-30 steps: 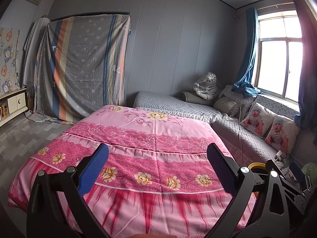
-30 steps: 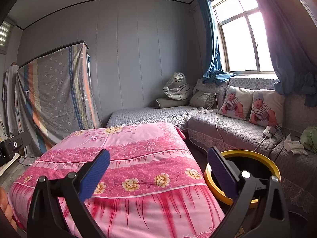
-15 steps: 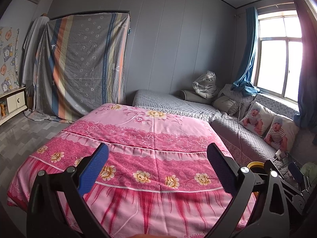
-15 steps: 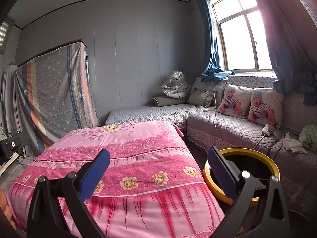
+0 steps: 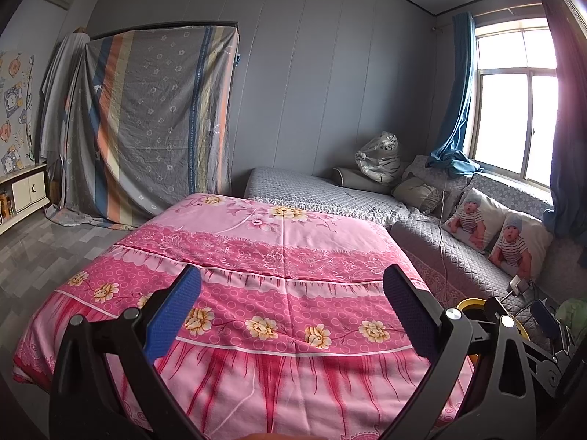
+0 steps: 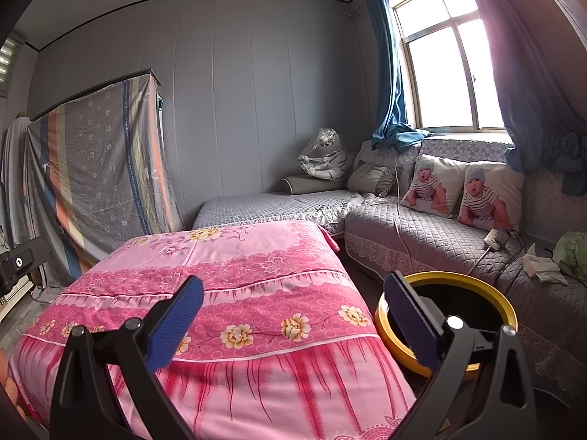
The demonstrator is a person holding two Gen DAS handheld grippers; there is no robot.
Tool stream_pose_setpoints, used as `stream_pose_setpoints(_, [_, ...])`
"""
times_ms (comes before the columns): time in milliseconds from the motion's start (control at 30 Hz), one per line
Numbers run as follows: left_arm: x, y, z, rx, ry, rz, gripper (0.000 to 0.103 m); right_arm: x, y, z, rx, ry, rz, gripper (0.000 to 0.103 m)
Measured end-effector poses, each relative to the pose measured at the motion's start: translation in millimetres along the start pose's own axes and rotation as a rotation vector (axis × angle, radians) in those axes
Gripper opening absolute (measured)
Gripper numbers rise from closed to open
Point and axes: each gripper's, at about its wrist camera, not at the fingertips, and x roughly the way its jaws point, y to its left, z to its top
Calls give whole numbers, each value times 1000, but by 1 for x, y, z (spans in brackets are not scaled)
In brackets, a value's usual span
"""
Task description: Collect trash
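Both grippers spread wide, holding nothing: left gripper [image 5: 291, 306], right gripper [image 6: 293, 315], each over the pink bed [image 6: 234, 256]. Only the right wrist view shows the crumpled tissue [image 6: 543, 267] on the grey sofa [image 6: 422, 234] at 3 o'clock. The yellow-rimmed bin [image 6: 473, 282] is clear there; in the left view the bin [image 5: 471, 302] is mostly hidden behind the gripper frame.

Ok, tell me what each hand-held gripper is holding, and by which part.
Nothing. The left hand-held gripper and the right hand-held gripper are both open and empty above the pink floral bedspread.
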Motion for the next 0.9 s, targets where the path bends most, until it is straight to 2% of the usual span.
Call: stream_pose_setpoints(900, [0, -2, 0, 10, 9, -12, 95, 4, 0, -4, 5, 18, -14, 95])
